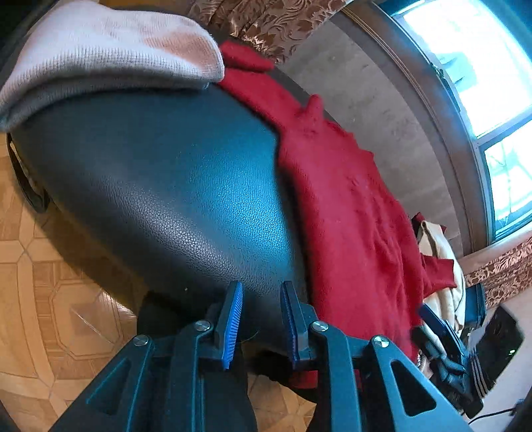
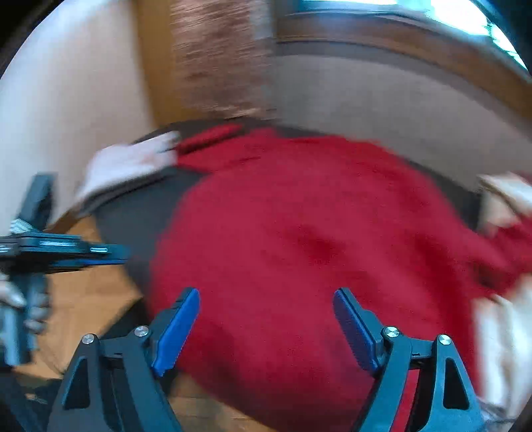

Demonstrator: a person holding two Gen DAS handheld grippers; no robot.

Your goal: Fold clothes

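A red fuzzy sweater [image 1: 345, 212] lies spread along the far side of a dark leather-topped table [image 1: 173, 186]. In the right wrist view the sweater [image 2: 299, 239] fills the middle, blurred by motion. My left gripper [image 1: 261, 319] hovers over the table's near edge, left of the sweater, its blue pads a small gap apart and empty. My right gripper [image 2: 266, 325] is wide open above the sweater's near part, holding nothing. The right gripper also shows at the lower right of the left wrist view [image 1: 445, 335], and the left gripper at the left of the right wrist view [image 2: 66, 252].
A folded pale pink knit [image 1: 99, 56] lies at the table's far left end. A cream and red pile of clothes [image 1: 442, 266] sits at the right end. Patterned curtain [image 1: 266, 23], wall and window [image 1: 482, 83] stand behind. Tiled floor [image 1: 50, 299] lies below.
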